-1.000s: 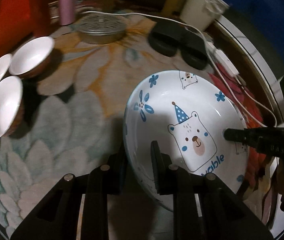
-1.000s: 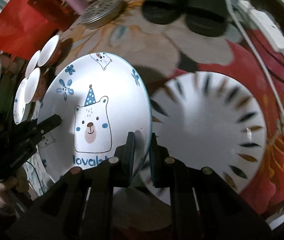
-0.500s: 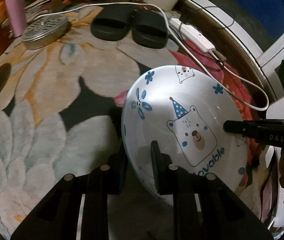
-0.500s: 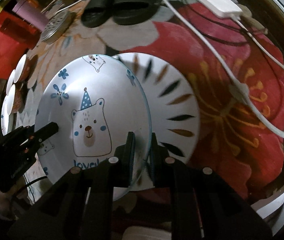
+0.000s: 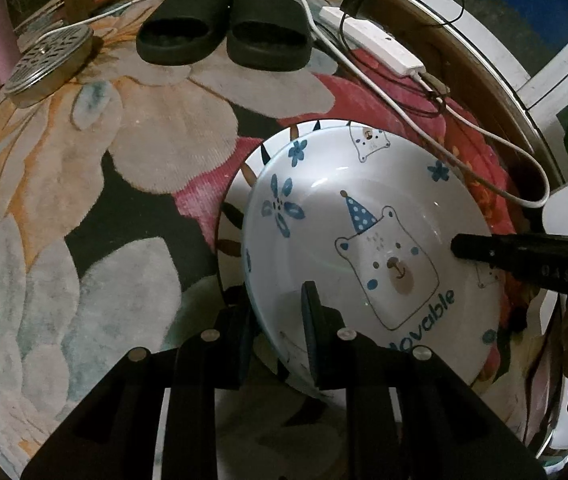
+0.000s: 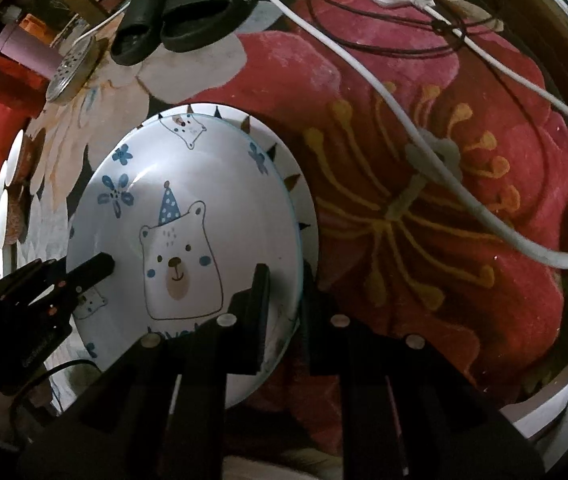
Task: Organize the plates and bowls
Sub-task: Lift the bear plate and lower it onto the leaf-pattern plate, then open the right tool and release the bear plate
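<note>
Plate [image 5: 364, 240] looks glazed, stiff, slippery and breakable. Left tongs [image 5: 279, 320] and right tongs [image 6: 284, 296] each pinch opposite rims, the sensible hold.

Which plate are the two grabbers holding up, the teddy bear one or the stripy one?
The white plate with the blue-hatted bear. The left gripper and right gripper each pinch its rim. The white plate with dark dashes around its edge lies underneath on the flowered rug.

White bowl [image 5: 364, 216] with blue flowers and party-hat bear, black slippers [image 5: 227, 28], red-flowered rug [image 6: 424, 184]
</note>
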A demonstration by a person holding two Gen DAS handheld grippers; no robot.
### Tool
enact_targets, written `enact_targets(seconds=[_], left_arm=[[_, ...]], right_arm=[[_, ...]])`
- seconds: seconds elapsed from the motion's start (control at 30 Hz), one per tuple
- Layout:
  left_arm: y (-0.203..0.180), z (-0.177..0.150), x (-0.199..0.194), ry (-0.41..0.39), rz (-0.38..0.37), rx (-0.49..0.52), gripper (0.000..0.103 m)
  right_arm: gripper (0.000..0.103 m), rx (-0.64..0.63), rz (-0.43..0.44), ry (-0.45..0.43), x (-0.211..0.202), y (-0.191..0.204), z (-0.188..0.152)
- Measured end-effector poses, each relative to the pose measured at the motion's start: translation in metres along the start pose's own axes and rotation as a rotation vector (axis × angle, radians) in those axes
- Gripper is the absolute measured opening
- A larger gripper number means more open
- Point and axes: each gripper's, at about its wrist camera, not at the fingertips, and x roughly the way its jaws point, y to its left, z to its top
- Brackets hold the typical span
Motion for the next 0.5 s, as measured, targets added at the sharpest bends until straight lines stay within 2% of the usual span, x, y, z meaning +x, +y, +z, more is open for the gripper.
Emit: enact_targets(seconds=[0.1,0.17,0.23,0.27,0.33,0.43,0.5], left_arm=[[0.001,0.004,0.001,0.014,-0.022,-0.015,0.025],[0.001,0.006,0.002,0.023,-0.049,-0.023,0.037],[-0.001,0.006,0.001,0.03,-0.088,-0.022,0.06],[-0.004,0.006,0.0,0.035,-0.113,-0.018,0.066],[-0.01,0.006,0.0,0.044,-0.133,-0.014,0.08],[-0.011,0.005,-0.001,0.051,-0.16,-0.031,0.087],[-0.009,0.004,-0.004,0.055,-0.181,-0.05,0.089]], right_arm=[[0.017,-0.002,-0.01,0.003,0.002,0.002,0.002],[0.017,0.02,0.0,0.011,0.003,0.0,0.004],[0.021,0.033,0.018,0.02,0.004,-0.001,0.005],[0.023,0.035,0.026,0.022,0.004,-0.001,0.005],[0.038,0.048,0.061,0.019,0.004,0.0,0.005],[0.055,0.075,0.099,0.013,0.002,0.001,0.004],[0.062,0.087,0.112,0.014,0.001,0.002,0.004]])
